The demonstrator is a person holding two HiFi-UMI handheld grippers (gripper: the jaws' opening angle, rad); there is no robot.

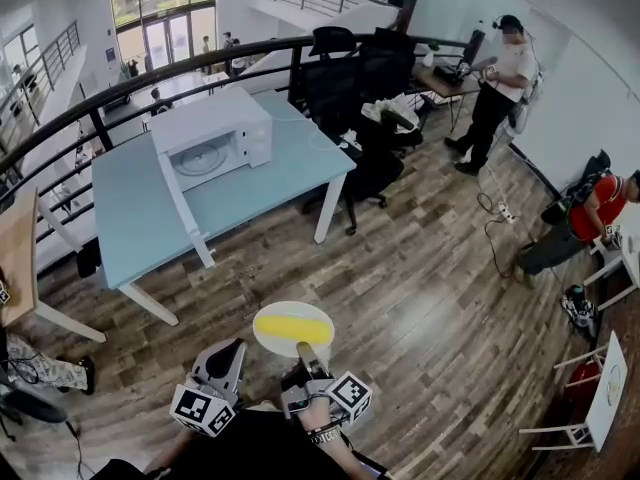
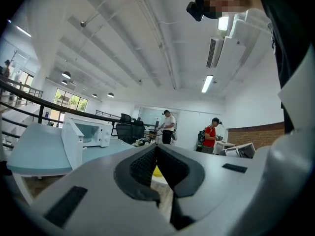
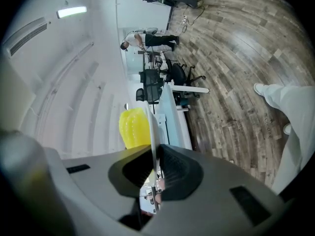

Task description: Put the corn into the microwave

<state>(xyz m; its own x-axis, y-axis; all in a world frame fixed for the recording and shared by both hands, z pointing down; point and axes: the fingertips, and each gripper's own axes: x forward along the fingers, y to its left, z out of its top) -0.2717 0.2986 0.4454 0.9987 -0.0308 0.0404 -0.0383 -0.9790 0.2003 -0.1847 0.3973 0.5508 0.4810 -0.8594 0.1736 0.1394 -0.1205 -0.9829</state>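
A yellow corn cob (image 1: 292,327) lies on a small white plate (image 1: 268,342) held over the wooden floor. My right gripper (image 1: 303,350) is shut on the plate's near rim. In the right gripper view the plate (image 3: 153,127) shows edge-on between the pads, with the corn (image 3: 133,127) on one side. My left gripper (image 1: 232,350) hangs just left of the plate, shut and holding nothing; its pads meet at the tips (image 2: 156,150). The white microwave (image 1: 213,136) stands on the light-blue table (image 1: 130,193) ahead, its door (image 1: 186,208) swung open toward me. It also appears in the left gripper view, microwave (image 2: 93,132).
Black office chairs (image 1: 350,78) stand behind the table's right end. A dark railing (image 1: 150,73) runs behind the table. One person (image 1: 500,73) stands at the far right, another in red (image 1: 598,208) crouches by the wall. A wooden table (image 1: 15,258) is at the left.
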